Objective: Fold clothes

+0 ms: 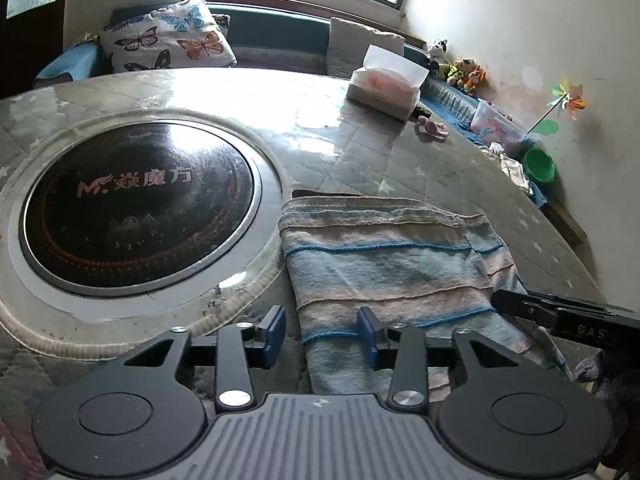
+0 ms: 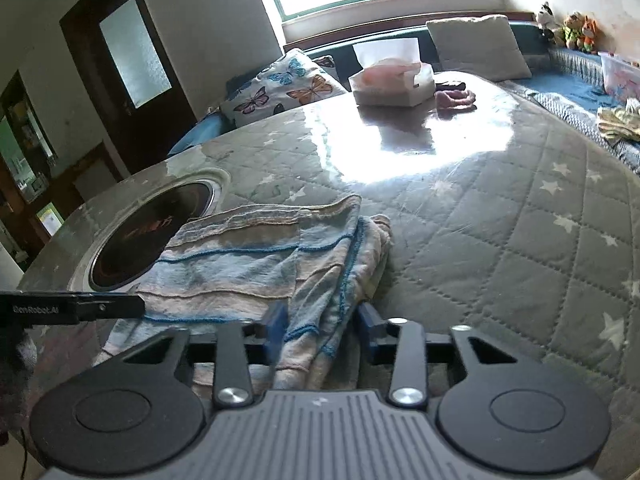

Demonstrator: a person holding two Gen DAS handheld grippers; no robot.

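Note:
A striped cloth (image 1: pixel 392 256) in blue, pink and beige lies folded on the quilted table cover (image 1: pixel 440 168). In the left wrist view my left gripper (image 1: pixel 320 336) stands open over the cloth's near left edge; the cloth lies under and between its blue pads (image 1: pixel 274 334) without being pinched. The black body of the right gripper (image 1: pixel 560 316) comes in from the right. In the right wrist view the cloth (image 2: pixel 260 264) is bunched at its near right side, and my right gripper (image 2: pixel 322 330) is shut on that bunched fold. The left gripper's body (image 2: pixel 80 308) shows at the left edge.
A round black hob (image 1: pixel 136 204) is set into the table left of the cloth. At the far side are a tissue box (image 1: pixel 384 88) and a small pink thing (image 1: pixel 434 128). Beyond are a butterfly pillow (image 1: pixel 168 40), a bench with toys, and a green bucket (image 1: pixel 540 164).

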